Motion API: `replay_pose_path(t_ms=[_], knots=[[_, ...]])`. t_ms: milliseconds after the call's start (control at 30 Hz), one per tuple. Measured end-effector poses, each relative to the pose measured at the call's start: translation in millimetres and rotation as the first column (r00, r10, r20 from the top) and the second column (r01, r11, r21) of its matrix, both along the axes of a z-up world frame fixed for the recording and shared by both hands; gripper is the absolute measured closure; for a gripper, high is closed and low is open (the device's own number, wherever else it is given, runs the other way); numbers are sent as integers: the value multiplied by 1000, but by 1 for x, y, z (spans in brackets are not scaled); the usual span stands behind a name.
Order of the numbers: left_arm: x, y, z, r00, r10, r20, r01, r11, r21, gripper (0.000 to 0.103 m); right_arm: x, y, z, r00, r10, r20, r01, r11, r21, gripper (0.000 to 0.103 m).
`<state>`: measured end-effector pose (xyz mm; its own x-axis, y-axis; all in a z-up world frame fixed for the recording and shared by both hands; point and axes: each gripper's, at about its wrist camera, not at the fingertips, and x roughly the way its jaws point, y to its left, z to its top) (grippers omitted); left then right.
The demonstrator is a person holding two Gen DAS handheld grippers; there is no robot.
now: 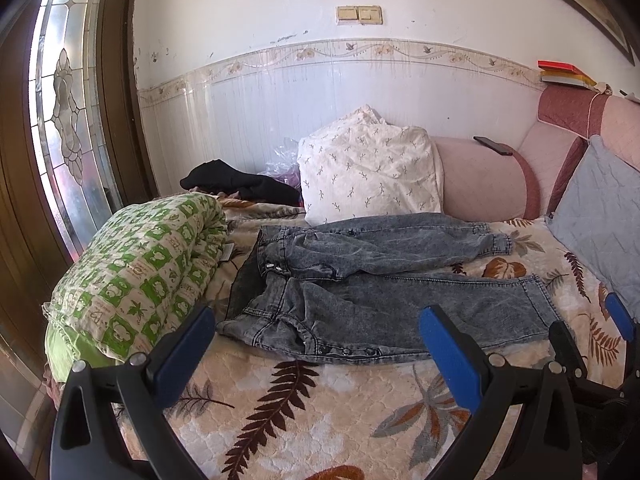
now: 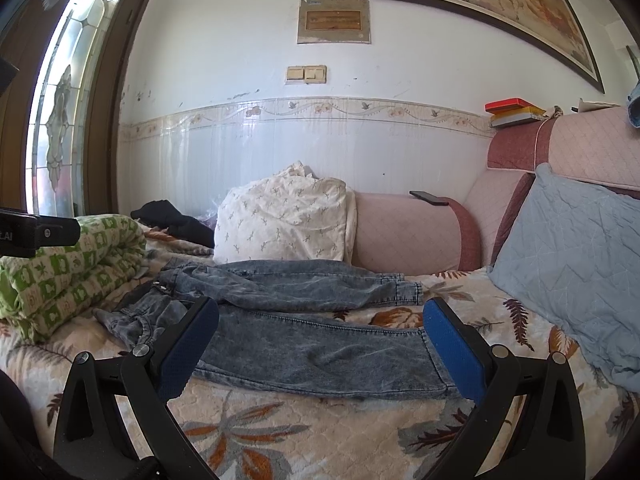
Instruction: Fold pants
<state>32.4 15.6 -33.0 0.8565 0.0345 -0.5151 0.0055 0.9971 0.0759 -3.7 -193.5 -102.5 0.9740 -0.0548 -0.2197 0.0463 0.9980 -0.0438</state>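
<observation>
Grey acid-wash jeans (image 1: 360, 280) lie spread on the leaf-patterned blanket, waistband at the left, both legs running right and splayed apart. In the right wrist view the jeans (image 2: 312, 336) show the near leg's cuff close to my right fingers. My left gripper (image 1: 316, 344) hovers open just in front of the near hip and leg, holding nothing. My right gripper (image 2: 320, 340) is open too, its blue pads (image 2: 452, 352) framing the near leg, empty. The right gripper's fingers (image 1: 620, 316) also show at the left wrist view's right edge.
A rolled green-and-white quilt (image 1: 140, 280) sits left of the waistband. A white pillow (image 1: 368, 168), black garment (image 1: 240, 184) and pink armrest with a phone (image 1: 492, 145) lie behind. A grey-blue cushion (image 2: 572, 256) leans at the right. Bare blanket (image 2: 320, 432) lies in front.
</observation>
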Motion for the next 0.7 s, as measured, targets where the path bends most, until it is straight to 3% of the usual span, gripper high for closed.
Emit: replay_pose_path(t_ms=[600,700], knots=[[51,0,-33,997,18,-73,-18,1000,11,0,20,3,-15,997,10,-73,-11,1000,-17,0],[72,-5,-40,996,3,-95,-1,1000,24,0,28,-5,-18,994,17,-107,-15,1000,21,0]])
